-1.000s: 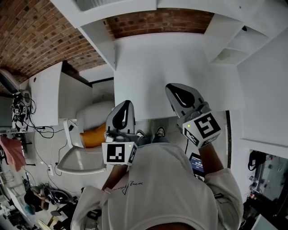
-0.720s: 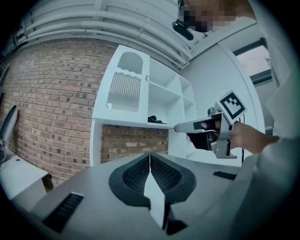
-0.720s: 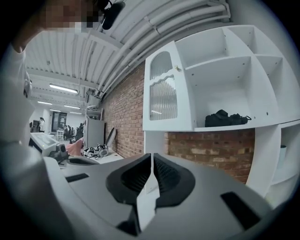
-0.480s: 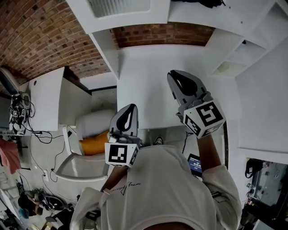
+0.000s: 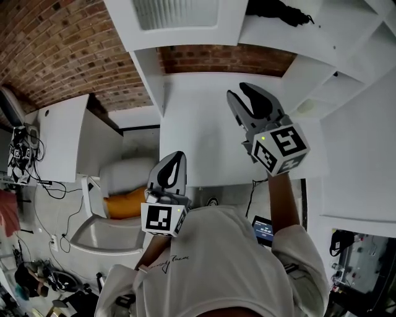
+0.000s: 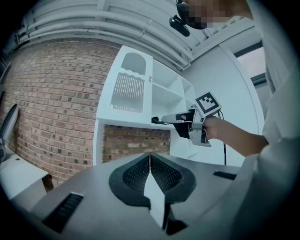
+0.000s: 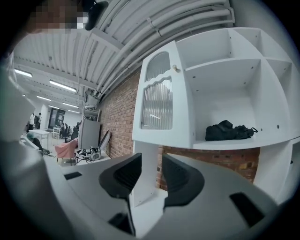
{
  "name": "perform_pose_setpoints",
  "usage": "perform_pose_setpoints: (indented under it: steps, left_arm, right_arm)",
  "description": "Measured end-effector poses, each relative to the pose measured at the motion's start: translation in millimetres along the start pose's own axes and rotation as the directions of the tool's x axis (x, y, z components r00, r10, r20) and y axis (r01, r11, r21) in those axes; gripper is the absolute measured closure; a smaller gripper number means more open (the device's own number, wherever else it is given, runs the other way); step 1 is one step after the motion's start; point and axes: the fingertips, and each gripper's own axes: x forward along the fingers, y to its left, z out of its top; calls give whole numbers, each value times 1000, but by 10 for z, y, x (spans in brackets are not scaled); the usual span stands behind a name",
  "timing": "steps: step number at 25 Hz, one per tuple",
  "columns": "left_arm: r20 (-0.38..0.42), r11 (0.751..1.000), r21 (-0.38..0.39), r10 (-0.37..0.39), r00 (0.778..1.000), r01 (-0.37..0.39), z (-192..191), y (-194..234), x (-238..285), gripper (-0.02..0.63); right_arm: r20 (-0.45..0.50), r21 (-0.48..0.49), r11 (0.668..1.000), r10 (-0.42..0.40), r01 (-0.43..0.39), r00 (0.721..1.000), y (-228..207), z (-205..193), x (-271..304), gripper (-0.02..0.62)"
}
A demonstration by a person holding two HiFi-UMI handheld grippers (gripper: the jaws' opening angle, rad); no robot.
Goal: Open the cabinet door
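Observation:
The white cabinet door [image 7: 157, 93] has a ribbed glass panel and a small knob [image 7: 176, 68]. It seems to stand swung out at the left of the open shelves, and it also shows in the head view as the cabinet door [image 5: 176, 18]. My right gripper [image 5: 247, 99] is raised over the white counter, short of the door. Its jaws are opening and nothing is between them. That right gripper [image 7: 151, 161] points level at the post under the door. My left gripper [image 5: 173, 162] hangs lower, shut and empty, and this left gripper [image 6: 150, 157] faces the cabinet.
A black bag [image 7: 228, 130] lies on the open shelf right of the door. The white counter [image 5: 216, 136] runs below the cabinet against a brick wall. A chair with an orange cushion [image 5: 124, 201] and a white side table [image 5: 59, 136] stand at left, with cables on the floor.
My right gripper has risen and moved toward the cabinet, and its jaws have parted. The left gripper has barely moved. More of the door and shelves shows at the top.

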Motion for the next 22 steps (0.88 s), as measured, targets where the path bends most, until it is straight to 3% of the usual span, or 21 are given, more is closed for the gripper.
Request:
perform_pose_setpoints:
  steps: [11, 22]
  left_arm:
    - [-10, 1000, -1, 14, 1000, -14, -40, 74, 30, 589]
    - [-15, 998, 3, 55, 998, -55, -57, 172, 63, 588]
  right_arm:
    - [27, 19, 998, -54, 54, 998, -523, 185, 413, 439]
    - [44, 74, 996, -61, 57, 997, -814, 221, 816, 403]
